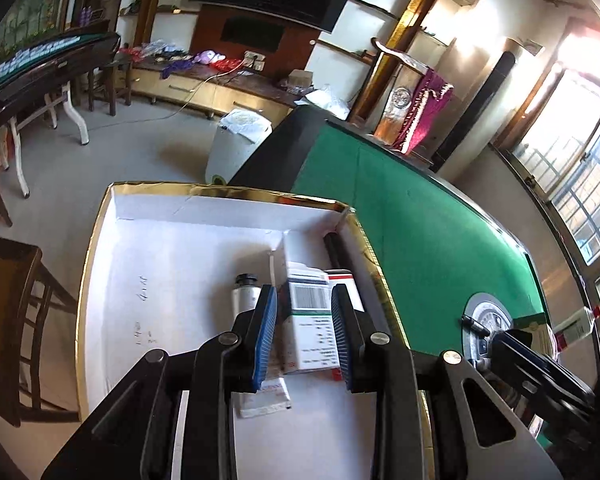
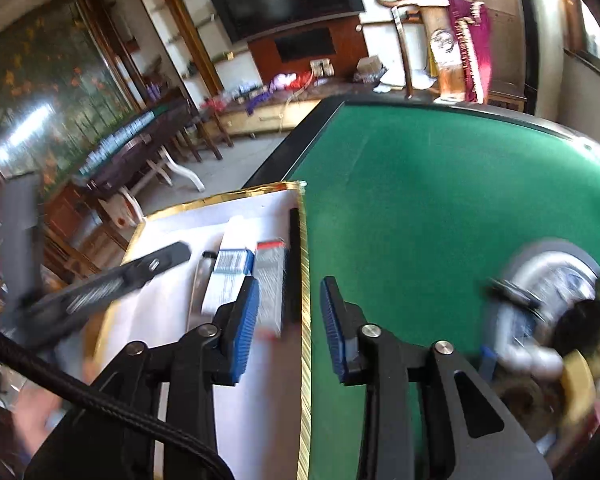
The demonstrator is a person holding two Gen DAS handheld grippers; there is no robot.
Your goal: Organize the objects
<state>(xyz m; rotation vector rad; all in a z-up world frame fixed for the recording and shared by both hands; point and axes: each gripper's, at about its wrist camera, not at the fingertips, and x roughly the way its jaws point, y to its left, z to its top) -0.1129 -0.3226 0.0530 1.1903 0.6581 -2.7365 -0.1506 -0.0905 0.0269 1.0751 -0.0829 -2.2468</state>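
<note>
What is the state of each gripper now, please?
Left gripper: its pads flank the white carton in the box; cannot tell whether they press on it.
Right gripper: open, holding nothing.

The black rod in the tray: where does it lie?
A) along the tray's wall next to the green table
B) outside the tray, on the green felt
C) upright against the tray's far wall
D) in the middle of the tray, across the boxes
A: the rod lies flat inside the tray, against the gold-edged wall beside the green table, past the boxes.
</note>
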